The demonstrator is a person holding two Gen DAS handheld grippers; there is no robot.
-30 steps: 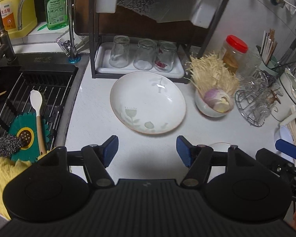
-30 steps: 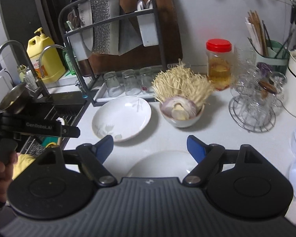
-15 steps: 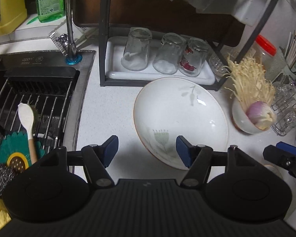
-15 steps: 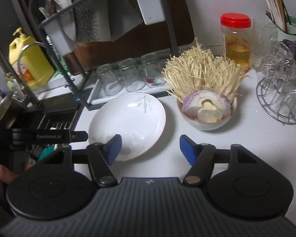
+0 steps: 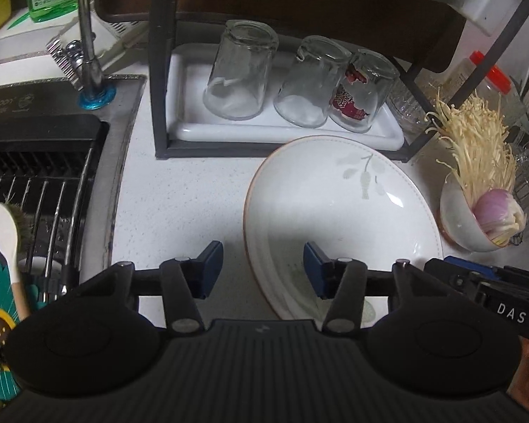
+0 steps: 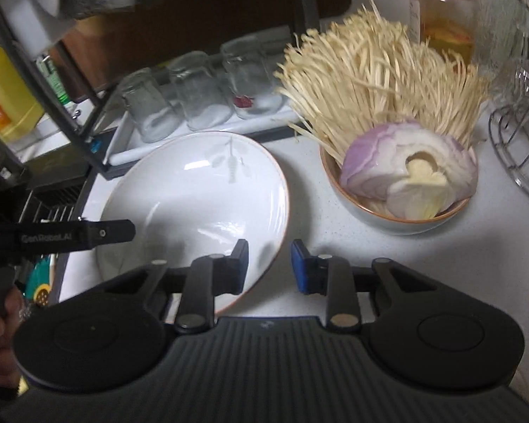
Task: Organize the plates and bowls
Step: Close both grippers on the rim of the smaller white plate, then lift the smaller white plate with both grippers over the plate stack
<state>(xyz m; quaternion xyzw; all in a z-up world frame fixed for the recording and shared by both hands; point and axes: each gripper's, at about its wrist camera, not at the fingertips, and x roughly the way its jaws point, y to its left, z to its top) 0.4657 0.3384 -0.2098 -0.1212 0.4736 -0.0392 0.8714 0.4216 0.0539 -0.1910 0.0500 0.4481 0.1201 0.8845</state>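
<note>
The white plate (image 5: 342, 211) lay flat on the counter (image 5: 180, 204), in front of the tray of upturned glasses (image 5: 241, 70) and just beside the bowl (image 6: 398, 216) of mushrooms and onion. The left gripper (image 5: 261, 269) had just been closing, its jaws still apart on either side of the plate's left rim, neither pad pressing. The right gripper (image 6: 269, 266) had also been closing and straddled the right rim with a narrow gap, not yet gripping.

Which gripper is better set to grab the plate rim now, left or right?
Right. The right gripper has just been closing, narrowly straddling the plate rim without pinching it. The left gripper straddles the opposite rim, wider apart.
</note>
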